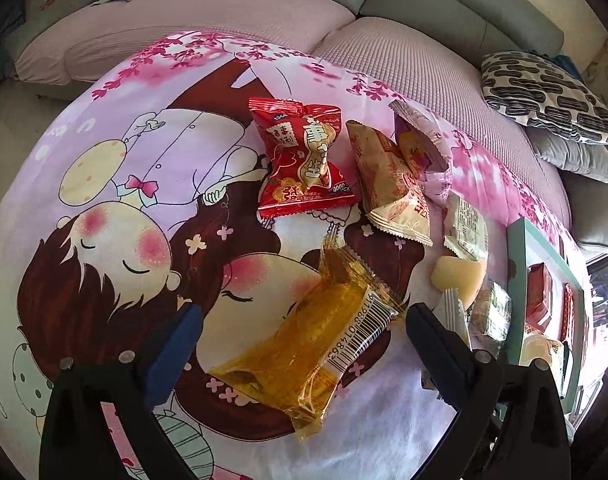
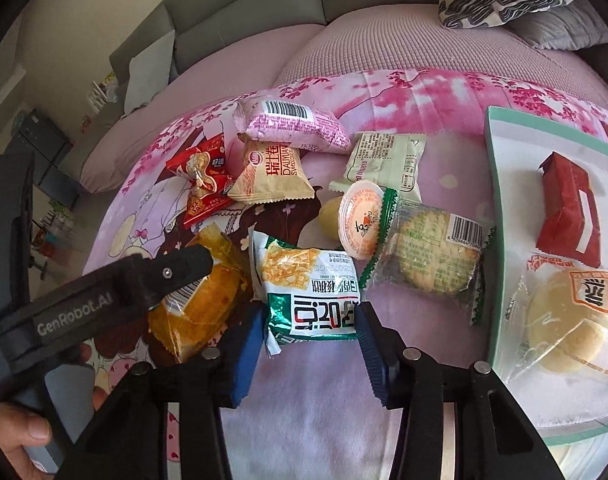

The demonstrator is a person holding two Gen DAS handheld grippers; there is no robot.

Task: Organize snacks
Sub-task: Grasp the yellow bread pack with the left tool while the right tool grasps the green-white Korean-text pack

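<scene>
Item: snacks scattered on a cartoon-print cloth [image 1: 104,184] spread before a sofa [image 1: 443,4]; sorting partly done.

Left hand-held gripper [image 1: 304,332]: jaws wide apart, straddling the amber-wrapped cake [image 1: 307,344], which lies flat on the cloth; neither pad appears to touch the wrapper.

Right hand-held gripper [image 2: 309,338]: jaws parted either side of the green-and-white packet [image 2: 307,292], pads just beside its edges; whether they already pinch it I cannot tell.

Destination, by judgement: the teal-rimmed tray [image 2: 499,216] to the right, already carrying a red packet [image 2: 567,208] and a clear-wrapped pastry [image 2: 563,328].

Still loose on the cloth: red candy bag [image 1: 304,156], beige packet [image 1: 387,184], jelly cup [image 2: 359,220], round cracker pack [image 2: 431,252].

Handling advice: close on each packet's filled body, not the crimped seam, since film slips. Squeeze lightly, as the contents probably crush. Lift clear before crossing, keeping the two grippers apart.
</scene>
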